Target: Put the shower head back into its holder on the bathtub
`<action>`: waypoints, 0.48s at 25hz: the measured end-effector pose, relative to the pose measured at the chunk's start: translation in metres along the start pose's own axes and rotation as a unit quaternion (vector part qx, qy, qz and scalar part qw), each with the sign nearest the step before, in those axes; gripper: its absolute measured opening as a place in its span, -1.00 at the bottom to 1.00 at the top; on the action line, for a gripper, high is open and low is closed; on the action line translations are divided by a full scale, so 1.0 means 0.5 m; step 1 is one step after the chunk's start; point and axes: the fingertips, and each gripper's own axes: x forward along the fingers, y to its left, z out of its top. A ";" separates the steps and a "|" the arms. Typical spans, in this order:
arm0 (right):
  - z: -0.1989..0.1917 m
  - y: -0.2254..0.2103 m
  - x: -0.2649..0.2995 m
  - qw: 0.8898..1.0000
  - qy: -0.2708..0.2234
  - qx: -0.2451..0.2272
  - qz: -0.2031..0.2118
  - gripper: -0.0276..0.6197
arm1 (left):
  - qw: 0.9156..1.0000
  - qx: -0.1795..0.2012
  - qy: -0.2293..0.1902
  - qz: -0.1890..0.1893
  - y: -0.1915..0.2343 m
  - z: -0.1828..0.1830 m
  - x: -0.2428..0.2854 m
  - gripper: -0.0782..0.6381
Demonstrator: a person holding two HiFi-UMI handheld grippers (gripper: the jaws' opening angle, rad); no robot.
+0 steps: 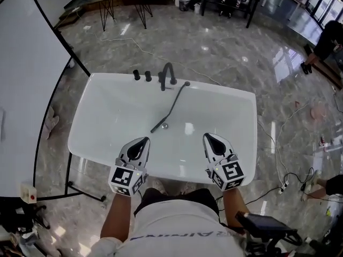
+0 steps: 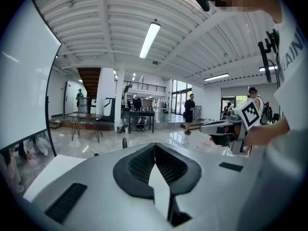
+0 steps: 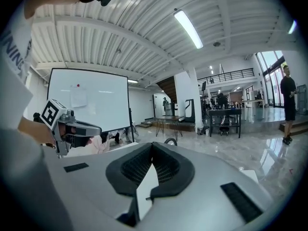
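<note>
Task not yet begun, by the look of it. Shower head [image 1: 172, 107] lies loose inside the bathtub [image 1: 115, 111], slanting from near the far rim down toward the drain [image 1: 165, 126]. It is not seated by the faucet [image 1: 168, 75] on the far rim, and which fitting there is the holder I cannot tell. Left tool [image 1: 142, 141] and right tool [image 1: 209, 138] hover over the near rim, both pinched together on nothing, well short of it. Left to do: reach, grasp, lift, seat.
</note>
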 end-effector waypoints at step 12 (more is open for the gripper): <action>-0.023 -0.150 -0.058 1.000 -0.008 0.015 -0.015 -0.88 | 0.999 0.042 0.011 -0.015 -0.112 0.016 0.110 -0.73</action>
